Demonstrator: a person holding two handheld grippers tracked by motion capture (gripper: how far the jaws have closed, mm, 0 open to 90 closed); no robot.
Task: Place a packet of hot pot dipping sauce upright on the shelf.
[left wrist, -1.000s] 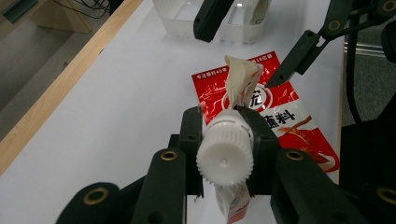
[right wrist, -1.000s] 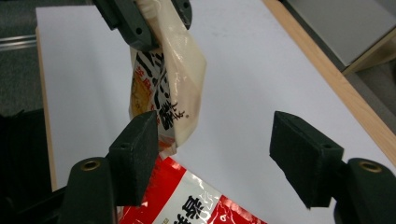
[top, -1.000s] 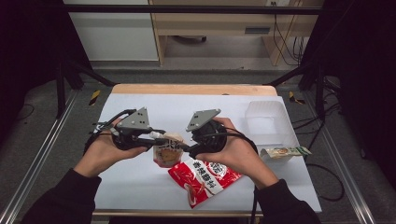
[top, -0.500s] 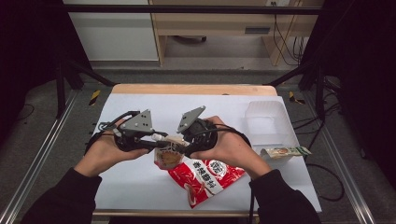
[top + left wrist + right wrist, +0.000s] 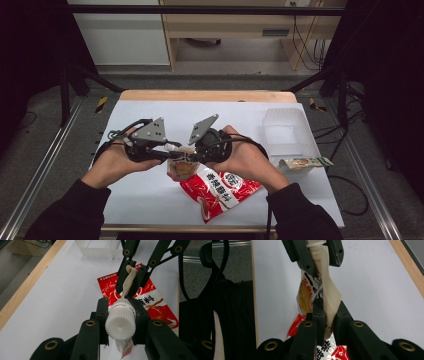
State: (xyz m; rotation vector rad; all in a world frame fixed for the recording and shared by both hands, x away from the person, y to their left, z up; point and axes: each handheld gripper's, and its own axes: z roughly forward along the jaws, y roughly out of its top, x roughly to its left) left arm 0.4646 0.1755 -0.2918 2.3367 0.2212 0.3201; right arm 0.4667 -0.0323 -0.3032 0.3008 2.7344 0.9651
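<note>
A small spout pouch [image 5: 181,167] with a white ribbed cap [image 5: 120,322] hangs between both grippers above the table's middle. My left gripper [image 5: 166,155] is shut on the cap, which sits squeezed between its jaws [image 5: 119,302] in the left gripper view. My right gripper [image 5: 194,156] is shut on the pouch's cream upper edge [image 5: 329,300], close to the spout. In the right gripper view the left gripper's jaws hold the cap [image 5: 315,243] at the top. The printed pouch body [image 5: 305,297] dangles below.
A red snack bag [image 5: 217,192] lies flat on the white table [image 5: 135,195] right under the pouch. A clear plastic tub [image 5: 285,131] stands at the right rear. A small green and cream packet [image 5: 302,163] lies near the right edge.
My right gripper has shifted a little left and tilted, closing in on the left gripper. The pouch stays held between both.
</note>
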